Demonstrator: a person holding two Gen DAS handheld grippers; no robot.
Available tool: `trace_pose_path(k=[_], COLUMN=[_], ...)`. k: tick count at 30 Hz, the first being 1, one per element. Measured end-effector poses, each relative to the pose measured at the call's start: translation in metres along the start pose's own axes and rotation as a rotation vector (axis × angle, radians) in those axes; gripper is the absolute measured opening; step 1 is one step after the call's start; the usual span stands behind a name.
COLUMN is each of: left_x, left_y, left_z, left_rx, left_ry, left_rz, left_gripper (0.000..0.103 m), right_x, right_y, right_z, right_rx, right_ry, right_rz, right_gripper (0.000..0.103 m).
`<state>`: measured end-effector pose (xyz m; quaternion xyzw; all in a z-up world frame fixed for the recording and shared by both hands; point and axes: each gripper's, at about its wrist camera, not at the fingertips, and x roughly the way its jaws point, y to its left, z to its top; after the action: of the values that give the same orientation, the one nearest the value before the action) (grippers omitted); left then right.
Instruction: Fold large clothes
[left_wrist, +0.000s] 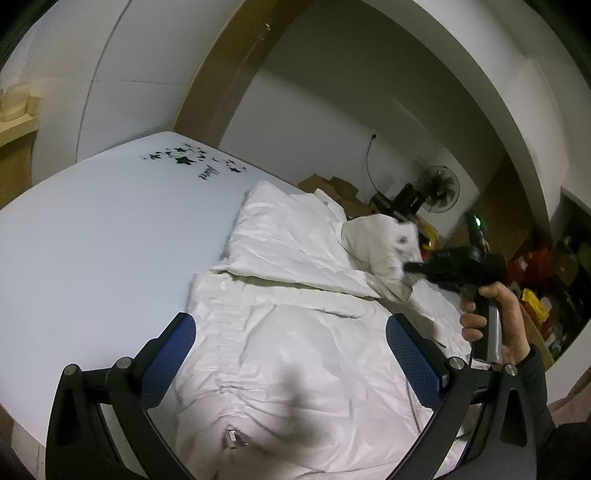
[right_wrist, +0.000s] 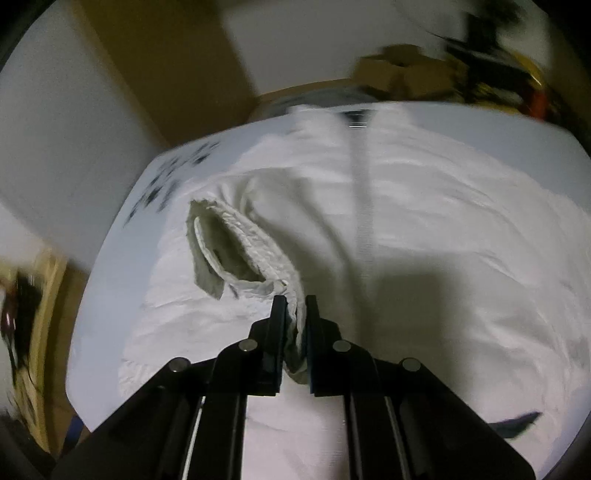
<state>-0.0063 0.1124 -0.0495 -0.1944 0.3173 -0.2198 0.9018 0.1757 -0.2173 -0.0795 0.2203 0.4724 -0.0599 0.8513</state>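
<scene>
Two handheld grippers work over one large white garment that lies spread and crumpled across a white worktop, filling its right half from the near edge to the far one. A zipper line runs along the cloth near the right side of the left wrist view, and a small metal fastener sits in the folds at the near edge.

The left gripper hovers over the near part of the garment with its blue-padded fingers wide apart and nothing between them. The right gripper has its fingers clamped on a bunched fold of the white cloth beside the ribbed cuff of a sleeve, whose opening gapes toward the left in the right wrist view. In the left wrist view that same gripper shows at the right, with a person's hand around its handle and the sleeve end lifted off the rest of the garment.

At the far left corner of the worktop a black decoration of stars is printed with a short cursive word beside it; the word appears upside down and cannot be read. Beyond the far edge stand cardboard boxes and a black fan against the wall.
</scene>
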Motion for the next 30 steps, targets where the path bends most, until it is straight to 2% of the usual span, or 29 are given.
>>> trace_pose_path(k=[2, 7, 8, 10, 11, 12, 14, 16, 20, 23, 24, 28, 30], left_x=[0.004, 0.012, 0.013, 0.017, 0.02, 0.021, 0.028, 0.04, 0.082, 0.141, 0.158, 0.236, 0.286], left_y=[-0.009, -0.039, -0.043, -0.055, -0.064, -0.069, -0.09, -0.118, -0.187, -0.247, -0.263, -0.329, -0.356], left_z=[0.001, 0.001, 0.001, 0.001, 0.002, 0.002, 0.007, 0.014, 0.021, 0.02, 0.02, 0.008, -0.007], left_rx=[0.015, 0.064, 0.073, 0.1, 0.123, 0.138, 0.188, 0.242, 0.311, 0.295, 0.307, 0.37, 0.4], left_ry=[0.01, 0.03, 0.035, 0.047, 0.057, 0.062, 0.078, 0.103, 0.207, 0.313, 0.32, 0.358, 0.44], left_rz=[-0.002, 0.006, 0.012, 0.027, 0.032, 0.033, 0.043, 0.022, -0.087, -0.159, -0.171, -0.16, -0.157], left_gripper=[0.103, 0.103, 0.103, 0.103, 0.103, 0.103, 0.103, 0.103, 0.103, 0.103, 0.103, 0.103, 0.103], right_x=[0.001, 0.012, 0.013, 0.006, 0.001, -0.006, -0.03, -0.058, -0.112, -0.147, -0.153, -0.185, -0.194], right_y=[-0.047, -0.125, -0.143, -0.168, -0.178, -0.191, -0.216, -0.237, -0.289, -0.334, -0.345, -0.396, -0.417], right_z=[0.004, 0.005, 0.002, -0.003, -0.007, -0.011, -0.024, -0.038, -0.072, -0.1, -0.106, -0.126, -0.133], right_rx=[0.106, 0.3, 0.339, 0.378, 0.4, 0.426, 0.445, 0.464, 0.536, 0.638, 0.664, 0.779, 0.842], right_ry=[0.001, 0.023, 0.013, -0.014, -0.025, -0.049, -0.089, -0.14, -0.225, -0.275, -0.286, -0.342, -0.362], right_rz=[-0.014, 0.068, 0.052, 0.011, 0.012, 0.039, 0.1, 0.124, 0.026, -0.031, -0.048, -0.134, -0.141], right_gripper=[0.01, 0.012, 0.014, 0.036, 0.06, 0.069, 0.069, 0.069, 0.069, 0.069, 0.069, 0.069, 0.069])
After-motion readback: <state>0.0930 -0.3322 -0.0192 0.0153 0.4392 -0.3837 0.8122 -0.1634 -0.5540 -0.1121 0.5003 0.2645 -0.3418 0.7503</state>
